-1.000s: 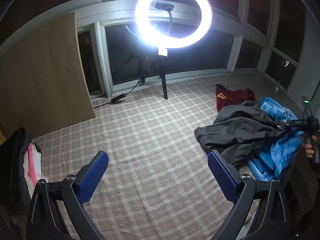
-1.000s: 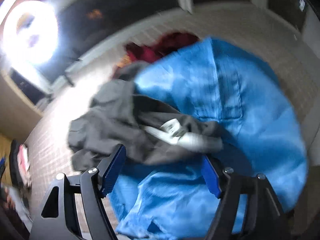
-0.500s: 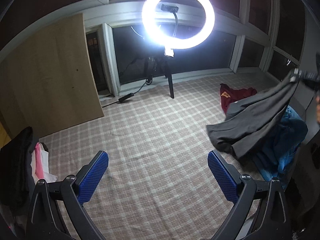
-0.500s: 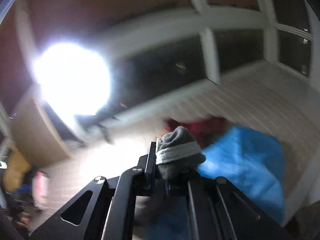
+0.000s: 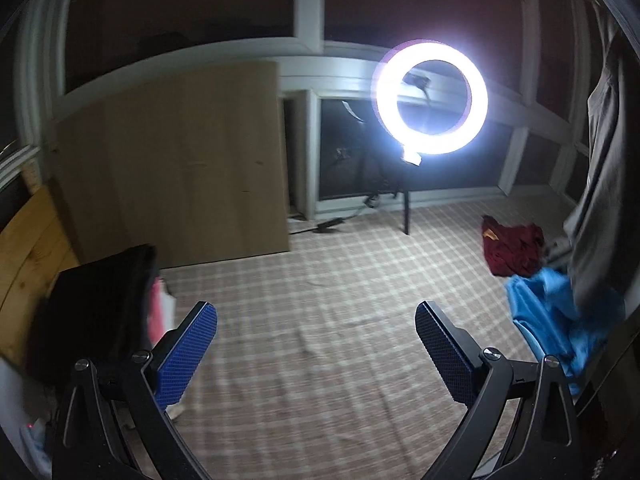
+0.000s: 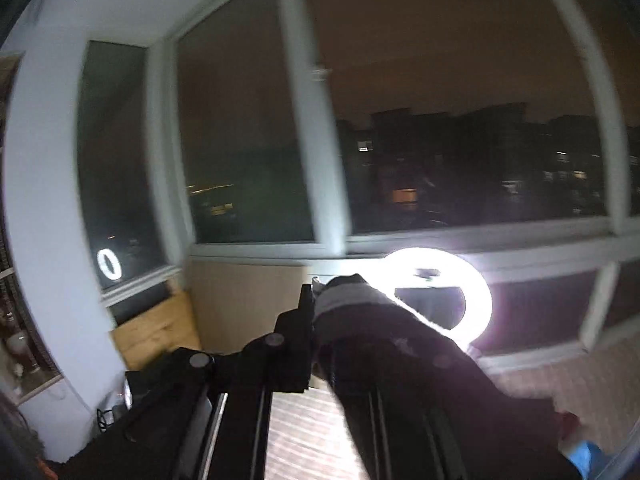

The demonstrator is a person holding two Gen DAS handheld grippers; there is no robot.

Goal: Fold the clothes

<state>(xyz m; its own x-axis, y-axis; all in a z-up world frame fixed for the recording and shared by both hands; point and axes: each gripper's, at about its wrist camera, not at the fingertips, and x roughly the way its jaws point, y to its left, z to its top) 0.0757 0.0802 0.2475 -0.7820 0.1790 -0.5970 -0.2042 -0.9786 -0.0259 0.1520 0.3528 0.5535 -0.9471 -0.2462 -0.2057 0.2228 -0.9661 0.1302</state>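
My right gripper (image 6: 320,300) is shut on the grey garment (image 6: 400,344) and holds it high, pointing at the windows. In the left wrist view the grey garment (image 5: 600,184) hangs down the right edge, its lower end over the blue garment (image 5: 560,320) on the checked cloth (image 5: 320,340). A dark red garment (image 5: 514,250) lies behind the blue one. My left gripper (image 5: 316,340) is open and empty above the checked cloth, its blue pads (image 5: 188,352) wide apart.
A lit ring light (image 5: 432,100) on a tripod stands at the back by the windows, with a cable on the floor. A wooden board (image 5: 172,168) leans at the back left. A dark pile of clothes (image 5: 92,308) sits at the left.
My right gripper closed on the grey garment and lifted it high off the pile, tilting up toward the windows. My left gripper stayed open and swung its view to the left.
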